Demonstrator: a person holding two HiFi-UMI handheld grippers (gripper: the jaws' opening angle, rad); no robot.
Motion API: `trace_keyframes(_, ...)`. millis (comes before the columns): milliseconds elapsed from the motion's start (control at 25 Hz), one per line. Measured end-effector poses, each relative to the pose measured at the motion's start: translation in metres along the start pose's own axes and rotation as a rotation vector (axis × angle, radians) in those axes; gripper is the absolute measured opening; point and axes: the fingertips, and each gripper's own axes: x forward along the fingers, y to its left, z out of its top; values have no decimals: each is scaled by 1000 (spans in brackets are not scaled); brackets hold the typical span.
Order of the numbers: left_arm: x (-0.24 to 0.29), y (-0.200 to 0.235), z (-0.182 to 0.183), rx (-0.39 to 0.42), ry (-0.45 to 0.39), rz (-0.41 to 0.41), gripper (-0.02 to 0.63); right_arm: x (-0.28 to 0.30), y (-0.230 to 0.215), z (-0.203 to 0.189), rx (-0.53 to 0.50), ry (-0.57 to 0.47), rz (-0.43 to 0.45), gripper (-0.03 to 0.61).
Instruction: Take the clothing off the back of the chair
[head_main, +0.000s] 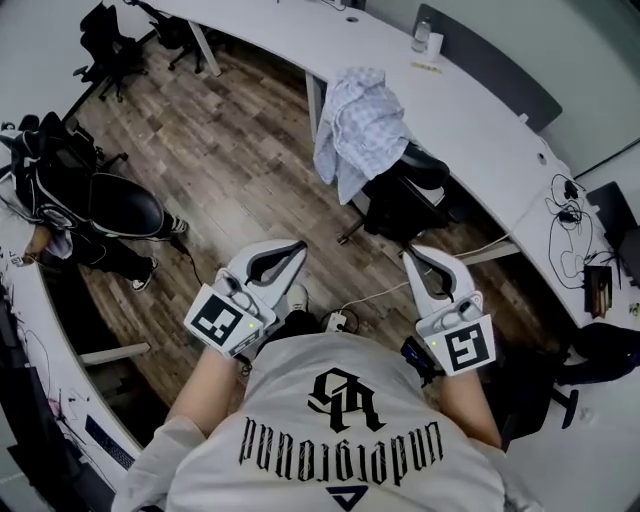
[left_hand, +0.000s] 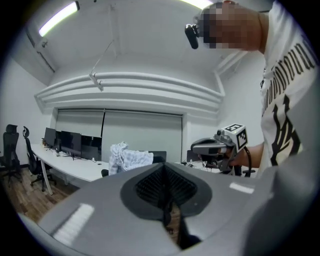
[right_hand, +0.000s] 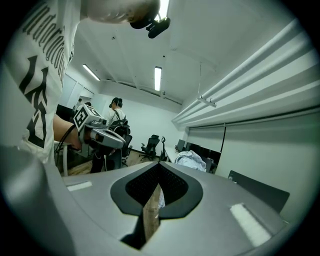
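The clothing, a pale checked shirt, hangs over the back of a black office chair. The chair is pushed up against the inner edge of a long curved white bench. The shirt covers the top of the backrest and falls down the side facing the wooden floor.

The person in a white printed T-shirt stands back from the chair and holds both grippers out level, pointing towards it. The left gripper is clenched, its jaws pressed together with nothing between them. The right gripper is clenched in the same way and is also empty. Both are well apart from the shirt, with bare floor in between.

In the left gripper view the shirt shows just above the closed jaw tips, and the right gripper is off to the side. In the right gripper view the shirt lies ahead beside a row of monitors.

A small bottle stands on the far side of the bench, and tangled cables lie further along it. Another person in dark clothes is at the left, near a second bench.
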Motion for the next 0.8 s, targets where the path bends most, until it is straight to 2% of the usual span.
trace_keyframes(80,2,19,3,-24,14,-23,51,18,-4,5,-1,2,-26,5)
trace_keyframes(320,2,77,15,-14,13,-86,51,67,-7,15,-8,33,-87,5)
trace_keyframes(520,5,125,16,46,-12,-149,51,105,-10,17,-8,71,-146,5)
trace_keyframes(800,26,163,31,55,19,-249,52,137,-21,22,-29,115,-223,7)
